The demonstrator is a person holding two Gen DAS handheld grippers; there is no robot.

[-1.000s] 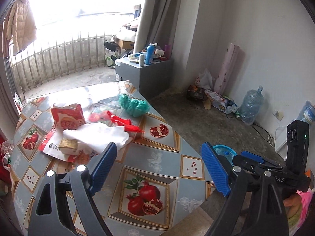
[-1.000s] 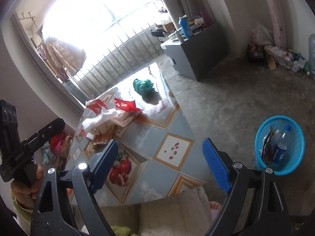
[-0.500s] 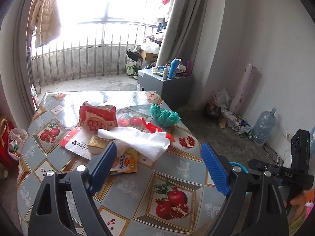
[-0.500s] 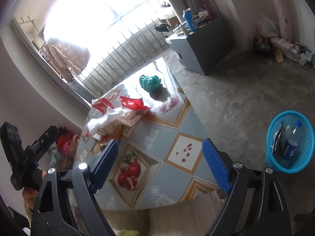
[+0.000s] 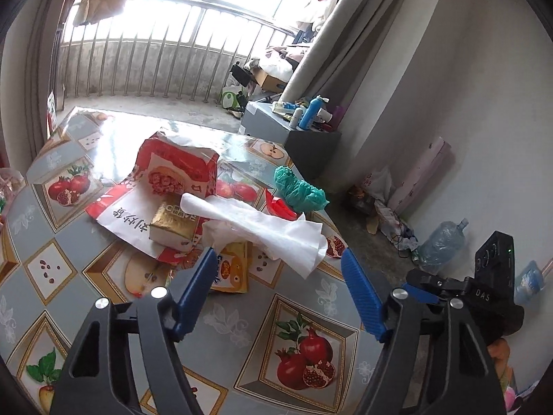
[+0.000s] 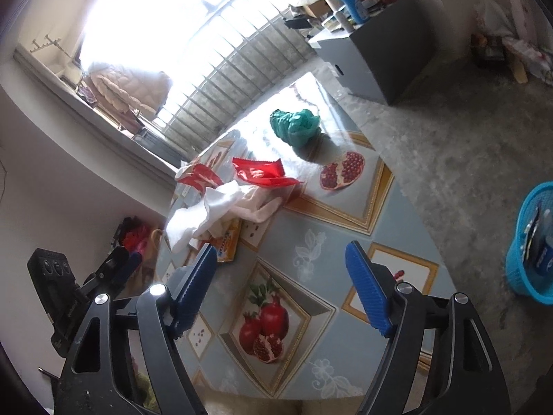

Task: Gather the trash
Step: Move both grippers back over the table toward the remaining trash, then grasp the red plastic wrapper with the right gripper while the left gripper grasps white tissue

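Both hand-held grippers are hanging over the near edge of the tabletop (image 5: pixel 114 276), and both are gaping wide with nothing in them. The left hand-held gripper (image 5: pixel 276 288) is pointing at the trash pile, which is sitting toward 11 o'clock from it. I think it is being held low and wide so it can close on the nearest piece, the white tissue (image 5: pixel 273 231), just past its fingertips. The right hand-held gripper (image 6: pixel 280 285) is pointing over bare tabletop, with the pile up at 11 o'clock and well apart from it.

The trash is lying in one heap, maybe because it was all dropped there together. I am counting:
- one white tissue, draped over the top
- one big red bag (image 5: pixel 176 169), standing at the back
- one gold box (image 5: pixel 174 223), lying on a red-and-white paper (image 5: pixel 119 221)
- one yellow packet (image 5: pixel 231 269), half under the tissue
- one red wrapper (image 6: pixel 261 172)
- one green bag (image 5: pixel 299 192), scrunched up, a bit apart at 1 o'clock from the pile

One blue bin (image 6: pixel 534 242) is standing on the floor at 3 o'clock from the right hand-held gripper, off the tabletop. It is already holding some trash, though I cannot count it. I guess the bin is kept close so each piece can be carried over fast.
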